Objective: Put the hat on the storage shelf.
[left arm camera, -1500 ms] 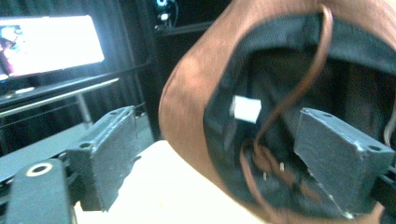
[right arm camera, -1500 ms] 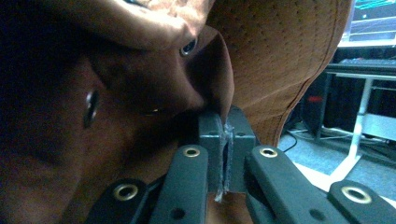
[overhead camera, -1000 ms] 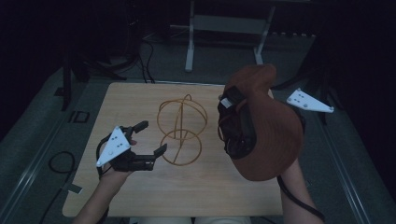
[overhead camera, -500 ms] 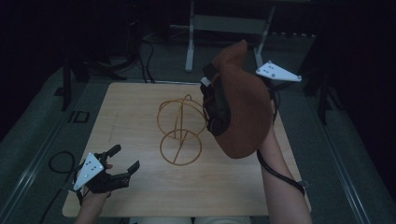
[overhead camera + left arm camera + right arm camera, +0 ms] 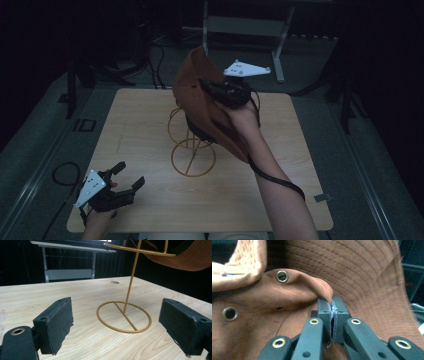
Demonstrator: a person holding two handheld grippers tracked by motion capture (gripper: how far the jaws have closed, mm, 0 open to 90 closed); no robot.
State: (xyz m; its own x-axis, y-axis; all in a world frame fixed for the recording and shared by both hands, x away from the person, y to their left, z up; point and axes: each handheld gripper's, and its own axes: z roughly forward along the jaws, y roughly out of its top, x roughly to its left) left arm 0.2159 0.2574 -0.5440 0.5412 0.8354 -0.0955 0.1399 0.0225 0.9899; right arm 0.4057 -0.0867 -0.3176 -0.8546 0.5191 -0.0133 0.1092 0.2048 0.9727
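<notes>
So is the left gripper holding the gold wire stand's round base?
No, the left gripper is open, its jaws wide apart, short of the gold wire stand on the wooden table.

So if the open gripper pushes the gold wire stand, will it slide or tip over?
The gold wire stand is thin wire, so probably light. Its tall stem and flat ring base suggest a high push tips it, while a low push likely slides it on the smooth wooden table. The brown hat hanging over it may add top weight.

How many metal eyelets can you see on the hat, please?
2 on the hat: one eyelet near the top fold, one eyelet at the left. More may be hidden.
</notes>
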